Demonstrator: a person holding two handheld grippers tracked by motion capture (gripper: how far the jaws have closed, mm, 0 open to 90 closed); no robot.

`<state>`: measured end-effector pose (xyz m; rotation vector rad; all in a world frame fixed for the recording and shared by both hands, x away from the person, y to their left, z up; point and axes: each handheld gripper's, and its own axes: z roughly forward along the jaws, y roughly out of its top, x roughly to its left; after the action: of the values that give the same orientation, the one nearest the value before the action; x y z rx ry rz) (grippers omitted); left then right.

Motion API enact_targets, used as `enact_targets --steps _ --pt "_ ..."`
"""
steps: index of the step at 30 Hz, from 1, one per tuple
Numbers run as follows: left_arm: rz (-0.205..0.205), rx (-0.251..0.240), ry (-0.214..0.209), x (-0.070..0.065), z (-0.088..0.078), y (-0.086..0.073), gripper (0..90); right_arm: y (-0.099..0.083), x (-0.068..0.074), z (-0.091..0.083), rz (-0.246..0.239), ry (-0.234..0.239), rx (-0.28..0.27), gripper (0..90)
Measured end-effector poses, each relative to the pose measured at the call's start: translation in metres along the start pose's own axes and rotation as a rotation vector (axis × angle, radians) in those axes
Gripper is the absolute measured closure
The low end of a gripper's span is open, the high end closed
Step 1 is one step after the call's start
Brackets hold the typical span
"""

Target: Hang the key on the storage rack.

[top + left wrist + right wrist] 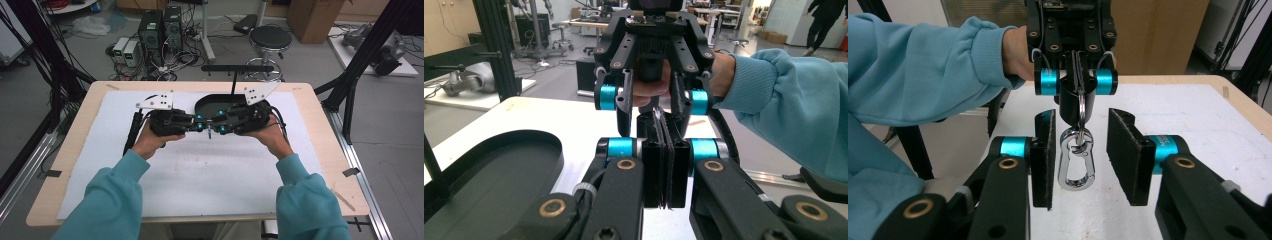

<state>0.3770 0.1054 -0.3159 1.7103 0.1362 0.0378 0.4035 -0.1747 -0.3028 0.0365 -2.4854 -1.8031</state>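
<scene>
A silver carabiner hangs from a thin key ring. My left gripper is shut on that ring, and its own view shows its jaws pressed together with the ring's edge at their tips. My right gripper faces it tip to tip. Its two pads stand on either side of the carabiner with a gap on each side. In the high view the left gripper and right gripper meet above the middle of the white mat.
A black oval tray lies just behind the grippers, with a thin black stand rising at its far side. The mat covers most of the wooden table. A stool and computers stand on the floor beyond.
</scene>
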Motion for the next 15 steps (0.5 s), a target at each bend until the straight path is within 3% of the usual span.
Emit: enact_targets --steps 15 --pt "0.006 -0.002 -0.003 -0.0006 0.0019 0.0001 88.3 -0.0003 0.0006 -0.0003 -0.019 0.013 0.007 82.0"
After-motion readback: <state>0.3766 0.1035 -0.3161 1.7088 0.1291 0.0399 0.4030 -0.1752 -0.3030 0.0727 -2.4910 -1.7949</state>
